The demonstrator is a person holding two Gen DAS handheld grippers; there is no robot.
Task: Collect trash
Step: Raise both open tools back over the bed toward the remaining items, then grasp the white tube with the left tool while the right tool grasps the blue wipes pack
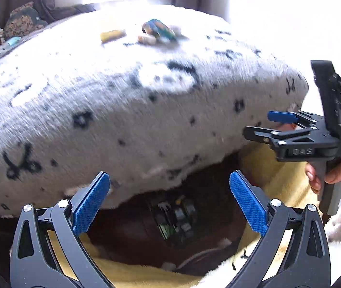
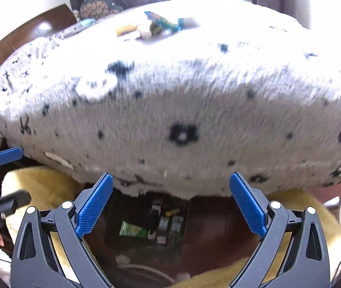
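Nearest to us, both pairs of tongs stand wide apart and empty: the left tongs [image 1: 169,201] have nothing between their blue pads, and the right tongs [image 2: 171,204] likewise grip nothing. Just below and between them, in a dark gap under the near edge of the bed [image 1: 122,110], we see a dark bin [image 2: 146,225] with packets already lying in it, a green wrapper [image 2: 133,230] among them, ringed by a yellow fleece [image 1: 278,180].

Beyond that gap the bed's grey patterned blanket [image 2: 194,100] rises and fills the middle of both views, bare of litter along its near edge.

The remaining trash sits well away, close to the far edge of the bed: a yellow wrapper [image 1: 112,35] lying with its long axis roughly across our line of reach, and just beside it to the right a blue-green packet [image 1: 159,30] with small pale scraps [image 1: 147,39] touching it.

From the right wrist view the cluster lies left of centre; from the left, about straight ahead. We judge the left tongs better lined up, so the coming move is a long reach forward over the blanket, closing across the yellow wrapper's short side
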